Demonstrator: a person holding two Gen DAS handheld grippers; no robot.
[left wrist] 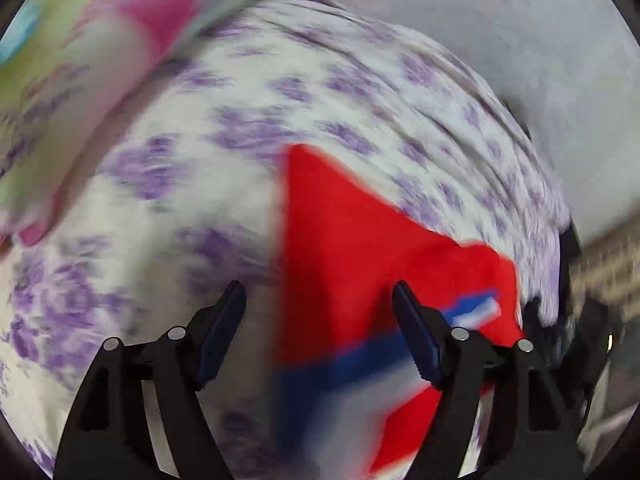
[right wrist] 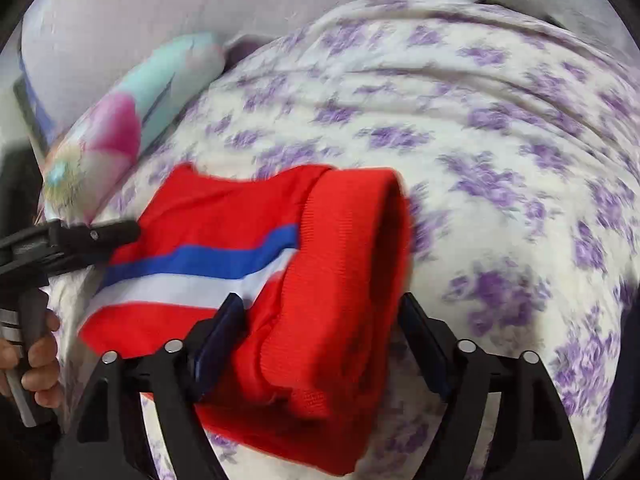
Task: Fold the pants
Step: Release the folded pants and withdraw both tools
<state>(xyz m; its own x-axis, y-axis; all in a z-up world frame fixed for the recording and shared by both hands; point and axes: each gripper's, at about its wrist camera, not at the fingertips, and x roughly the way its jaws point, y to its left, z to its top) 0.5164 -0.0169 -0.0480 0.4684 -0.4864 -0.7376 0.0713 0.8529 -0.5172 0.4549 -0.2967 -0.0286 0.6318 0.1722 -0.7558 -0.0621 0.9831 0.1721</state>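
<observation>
Pants show their ribbed cuff only from right wrist.

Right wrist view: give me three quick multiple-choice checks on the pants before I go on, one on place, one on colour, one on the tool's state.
1. Where do the red pants lie?
A. on the purple-flowered bedsheet
B. on a wooden floor
C. in a basket

2. Which stripe colours run along the pants?
A. green and yellow
B. blue and white
C. black and grey

3. How does the right tool stand?
A. shut on the pillow
B. open, with the ribbed waistband between its fingers
C. out of view

Answers:
1 A, the flowered sheet shows all around the red cloth.
2 B, a blue band runs beside a white one across the red fabric.
3 B, the two fingers stand wide apart on either side of the band, not pinching it.
</observation>
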